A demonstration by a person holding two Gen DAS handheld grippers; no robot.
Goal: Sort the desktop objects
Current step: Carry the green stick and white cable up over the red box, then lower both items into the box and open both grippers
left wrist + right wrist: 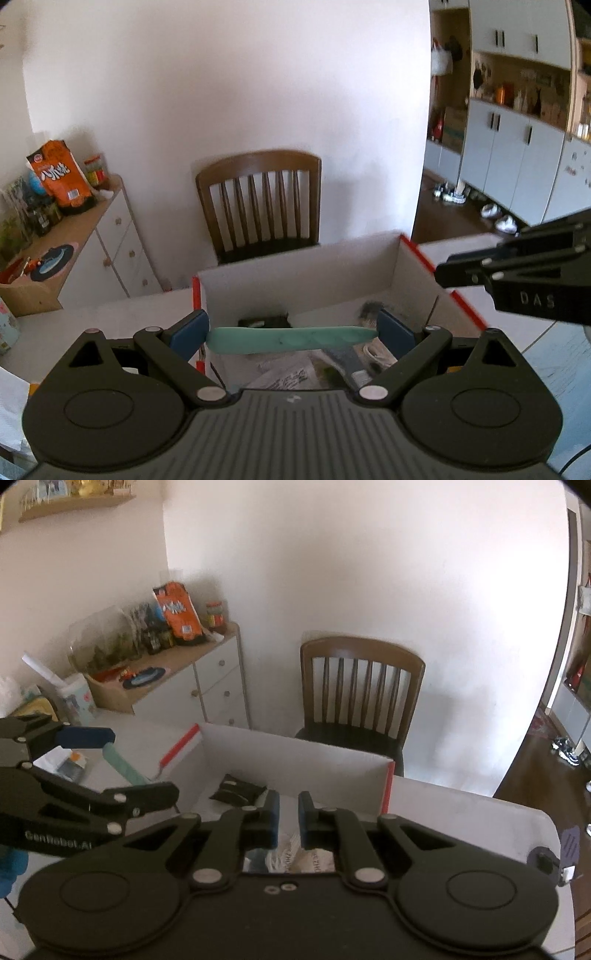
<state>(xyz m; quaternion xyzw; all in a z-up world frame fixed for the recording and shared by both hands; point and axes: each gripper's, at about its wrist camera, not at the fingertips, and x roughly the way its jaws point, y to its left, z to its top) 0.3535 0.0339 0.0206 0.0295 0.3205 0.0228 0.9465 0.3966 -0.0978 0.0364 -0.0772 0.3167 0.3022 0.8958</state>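
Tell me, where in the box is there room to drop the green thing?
The box has bare floor along its far wall, beside the black pouch. The near end is crowded with papers and a cable. The left gripper holds the green stick over it.

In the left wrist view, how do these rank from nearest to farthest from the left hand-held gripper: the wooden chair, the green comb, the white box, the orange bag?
1. Green comb, clamped lengthwise in the left hand-held gripper.
2. White box, just below and ahead.
3. Wooden chair, behind the box.
4. Orange bag, far left on the cabinet.
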